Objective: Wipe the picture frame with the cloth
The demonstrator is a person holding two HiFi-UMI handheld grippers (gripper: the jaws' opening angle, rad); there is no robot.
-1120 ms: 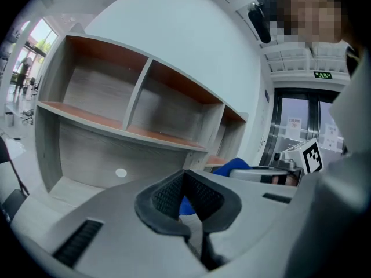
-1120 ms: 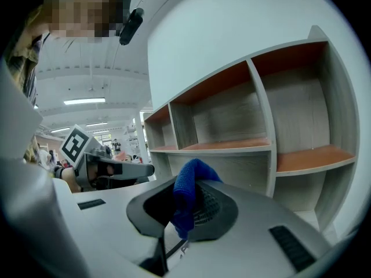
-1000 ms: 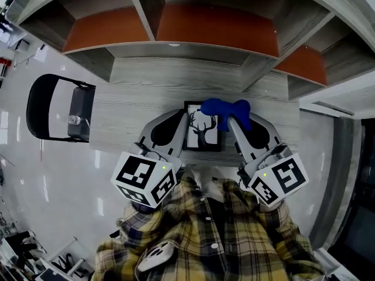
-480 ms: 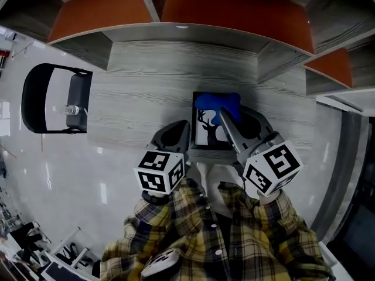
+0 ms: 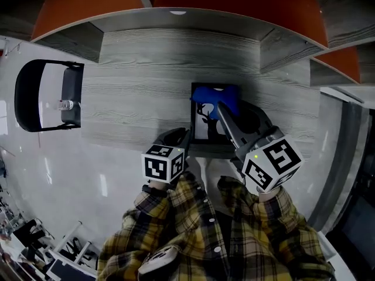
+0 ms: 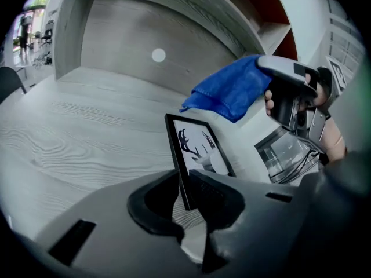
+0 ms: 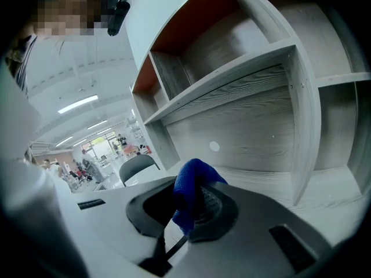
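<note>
one gripper holds the picture frame (image 5: 206, 124), the other holds the cloth (image 5: 215, 96)
the left gripper (image 6: 186, 197) has its jaws pinched shut on the near edge of the picture frame, over the grey desk (image 5: 135, 98) below the shelves (image 5: 234, 4). the right gripper (image 7: 184, 210) has its jaws squeezed on the blue cloth, which is by the top edge of the frame. a black chair (image 5: 41, 95) is off to the left.
</note>
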